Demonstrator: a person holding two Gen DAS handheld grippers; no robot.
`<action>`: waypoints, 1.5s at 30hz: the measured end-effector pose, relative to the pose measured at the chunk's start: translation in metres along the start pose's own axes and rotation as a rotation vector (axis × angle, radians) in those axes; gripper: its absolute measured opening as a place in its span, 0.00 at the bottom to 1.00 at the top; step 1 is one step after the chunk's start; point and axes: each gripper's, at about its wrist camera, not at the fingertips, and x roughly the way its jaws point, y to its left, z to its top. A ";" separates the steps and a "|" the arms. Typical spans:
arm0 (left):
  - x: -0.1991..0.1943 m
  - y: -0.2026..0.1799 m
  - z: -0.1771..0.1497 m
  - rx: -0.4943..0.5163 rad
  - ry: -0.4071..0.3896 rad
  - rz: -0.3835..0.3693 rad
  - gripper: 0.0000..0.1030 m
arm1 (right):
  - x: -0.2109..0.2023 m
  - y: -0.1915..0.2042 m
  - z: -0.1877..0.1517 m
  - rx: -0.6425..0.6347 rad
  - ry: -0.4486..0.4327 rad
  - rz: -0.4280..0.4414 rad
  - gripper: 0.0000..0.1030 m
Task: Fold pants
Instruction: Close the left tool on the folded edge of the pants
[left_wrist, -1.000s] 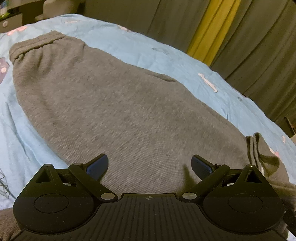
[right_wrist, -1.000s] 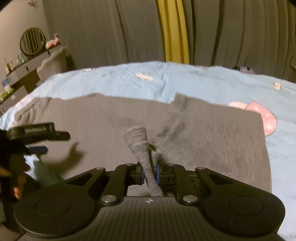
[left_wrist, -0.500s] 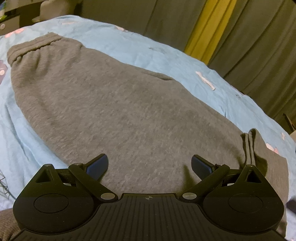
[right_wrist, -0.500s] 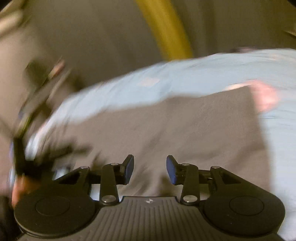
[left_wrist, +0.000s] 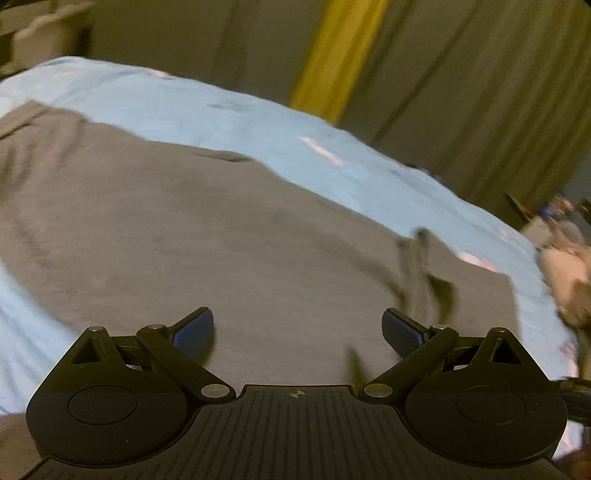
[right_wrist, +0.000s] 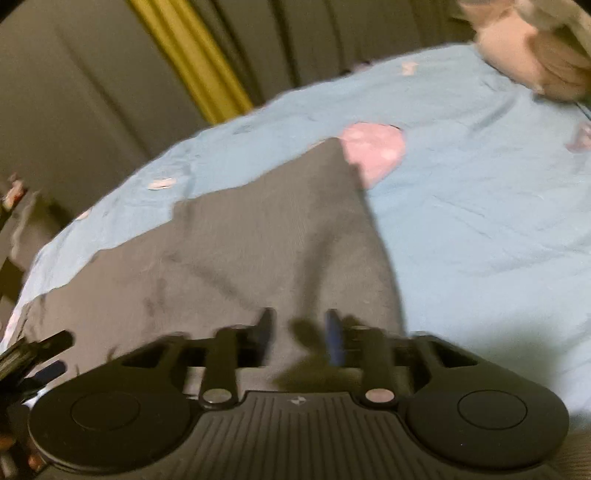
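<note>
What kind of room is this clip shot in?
Most likely a bedroom: grey pants lie spread on a bed with a light blue printed sheet, and floor-length curtains hang behind it.

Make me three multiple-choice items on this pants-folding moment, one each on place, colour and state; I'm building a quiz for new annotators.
1. Where do the pants lie?
A. On the blue bedsheet
B. On a wooden floor
C. Over a chair

2. What colour is the stripe between the curtains?
A. Red
B. Yellow
C. White

3. What is between the jaws of the right hand-held gripper?
A. A pinched fold of the pants
B. A sock
C. Nothing; they are opening

Answers: 1 A, grey fabric spreads flat over the sheet; 2 B, a yellow stripe runs down between the grey drapes; 3 C, the pads stand apart with only flat cloth behind them.
</note>
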 end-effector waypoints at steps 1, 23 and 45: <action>0.001 -0.009 0.001 0.008 0.014 -0.034 0.98 | 0.009 -0.001 0.000 0.005 0.060 -0.013 0.61; 0.026 -0.086 -0.023 0.222 0.072 -0.243 0.53 | 0.004 -0.028 0.000 0.191 -0.050 -0.007 0.81; 0.019 -0.077 -0.028 0.194 0.113 -0.240 0.08 | 0.012 -0.006 -0.006 0.032 -0.006 -0.085 0.88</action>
